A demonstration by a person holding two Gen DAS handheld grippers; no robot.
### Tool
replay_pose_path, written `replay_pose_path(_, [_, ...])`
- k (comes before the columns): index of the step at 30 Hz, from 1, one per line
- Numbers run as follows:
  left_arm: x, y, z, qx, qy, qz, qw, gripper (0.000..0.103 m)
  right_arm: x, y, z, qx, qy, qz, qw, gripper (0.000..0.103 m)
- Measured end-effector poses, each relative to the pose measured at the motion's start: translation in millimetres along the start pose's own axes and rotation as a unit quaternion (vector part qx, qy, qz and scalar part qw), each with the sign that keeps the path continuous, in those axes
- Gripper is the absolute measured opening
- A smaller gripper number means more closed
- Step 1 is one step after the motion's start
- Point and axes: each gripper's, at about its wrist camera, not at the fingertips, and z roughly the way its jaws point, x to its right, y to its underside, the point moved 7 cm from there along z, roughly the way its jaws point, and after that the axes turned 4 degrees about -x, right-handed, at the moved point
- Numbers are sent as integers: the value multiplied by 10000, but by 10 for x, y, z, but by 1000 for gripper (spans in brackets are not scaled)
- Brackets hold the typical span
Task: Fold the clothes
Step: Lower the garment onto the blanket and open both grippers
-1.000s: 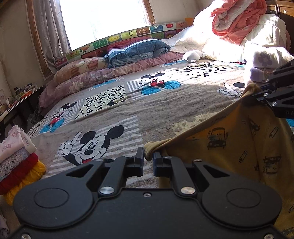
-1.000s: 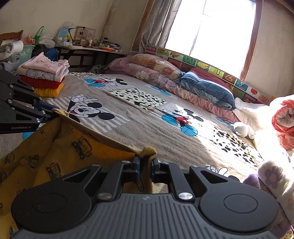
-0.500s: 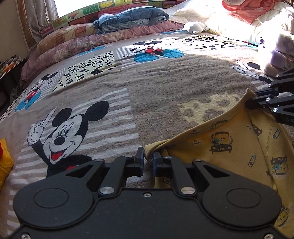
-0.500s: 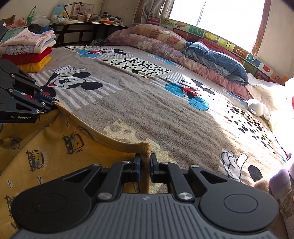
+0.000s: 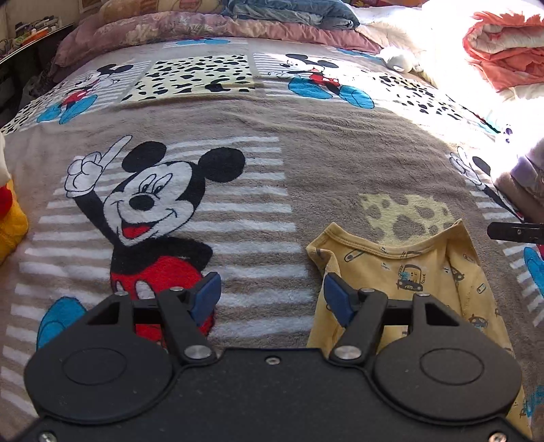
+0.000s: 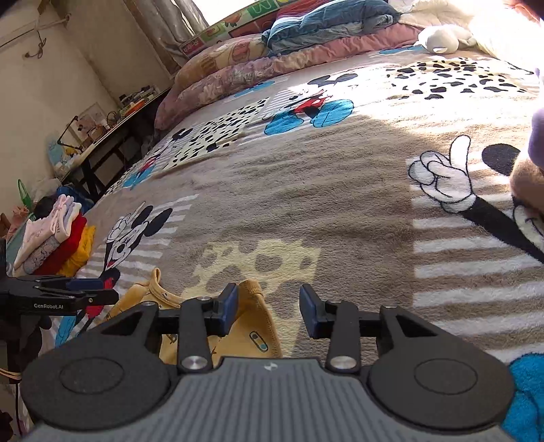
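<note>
A yellow child's garment (image 5: pixel 411 272) printed with small cars lies flat on the cartoon-mouse blanket (image 5: pixel 306 159). My left gripper (image 5: pixel 268 295) hovers at the garment's left edge, its jaws opening, with only blanket between them. In the right wrist view the same garment (image 6: pixel 255 326) lies under the left finger of my right gripper (image 6: pixel 268 311), whose jaws are opening too, with nothing pressed between the pads. The left gripper (image 6: pixel 78 289) shows at that view's left edge. The tip of the right gripper (image 5: pixel 513 231) shows at the right edge of the left wrist view.
A stack of folded clothes (image 6: pixel 54 241) in pink, grey, red and yellow sits at the bed's left side. Pillows and a folded blue quilt (image 6: pixel 326 23) line the far end, with a small white plush toy (image 6: pixel 442 37) beside them. An orange and white bedding pile (image 5: pixel 503 57) is at the right. A cluttered desk (image 6: pixel 112 125) stands beyond the bed.
Both grippers lowered the yellow garment onto the blanket and let go of its top edge. Their jaws, shut on the cloth before, now stand apart.
</note>
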Motion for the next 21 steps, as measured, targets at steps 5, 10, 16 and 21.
replay_pose_path(5, [5,503,-368,222,144,-432,9987,66,-20,338,-349,177,-388,680,9968,50])
replay_pose_path(10, [-25,1080,-770,561,265,-1000,9931,66,-149,882,-706,467,-771,1220,9884,52])
replay_pose_path(16, [-56,1701,-1131,691,293,-1604,9842,66,-245,1670,-1123,833,-1159,1782,9736,55])
replay_pose_path(21, [-125,1998,-1345,762,335,-2004,9762,66,-383,2062,-1319,917,-991,1602,9778,58])
